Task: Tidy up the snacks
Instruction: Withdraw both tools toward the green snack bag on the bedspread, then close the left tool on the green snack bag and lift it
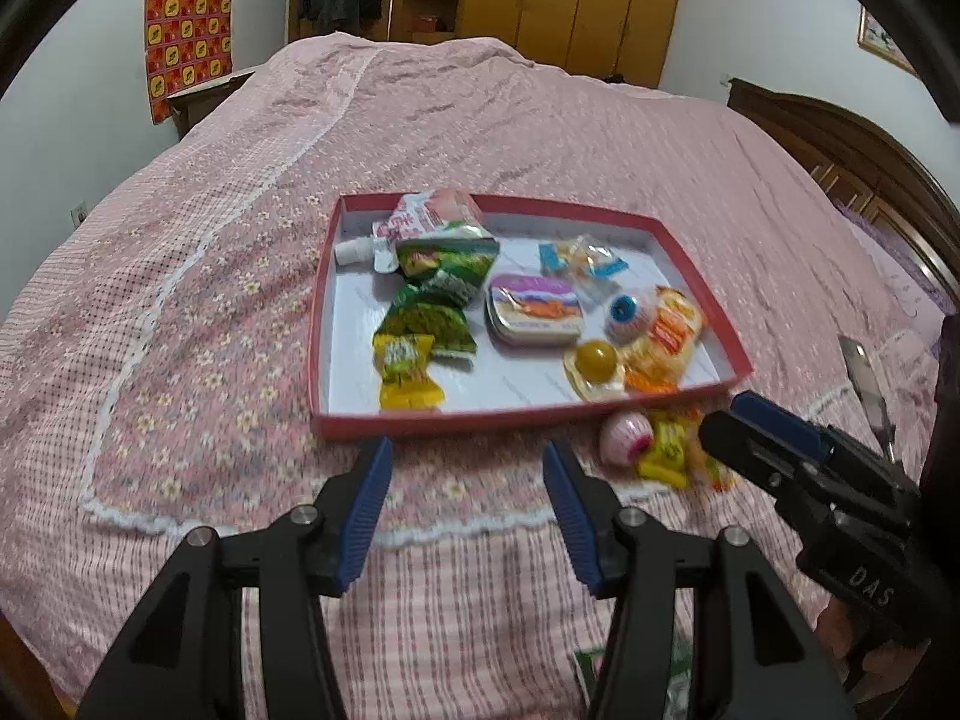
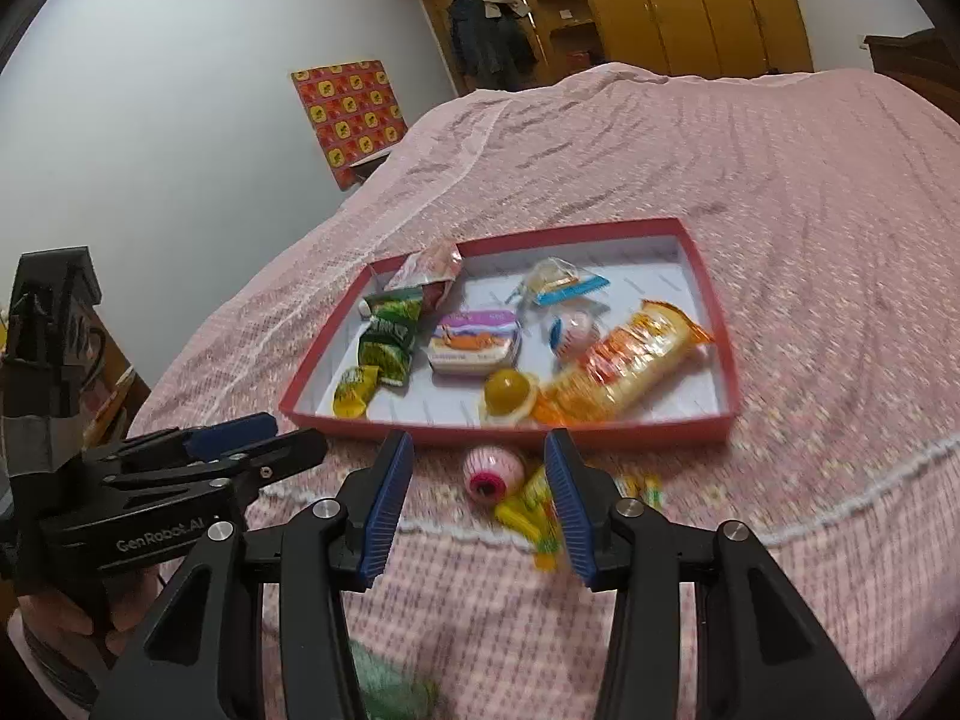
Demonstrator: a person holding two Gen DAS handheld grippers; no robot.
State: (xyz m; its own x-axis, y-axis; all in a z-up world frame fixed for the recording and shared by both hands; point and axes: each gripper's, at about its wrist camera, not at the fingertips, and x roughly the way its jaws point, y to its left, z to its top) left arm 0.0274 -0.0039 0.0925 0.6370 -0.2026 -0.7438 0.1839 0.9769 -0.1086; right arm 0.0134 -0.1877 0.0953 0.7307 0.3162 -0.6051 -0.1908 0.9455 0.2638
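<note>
We find both tools spread wide and empty — the right tool hovers over the pink eyeball candy on the bed, just outside the red tray — and judge it should straddle the ball squarely before closing.

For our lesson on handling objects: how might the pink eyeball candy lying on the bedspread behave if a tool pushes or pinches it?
The pink eyeball candy looks round, so it would probably roll when nudged. Its glossy surface may slip between the pads. The soft bedspread should slow any rolling.
</note>
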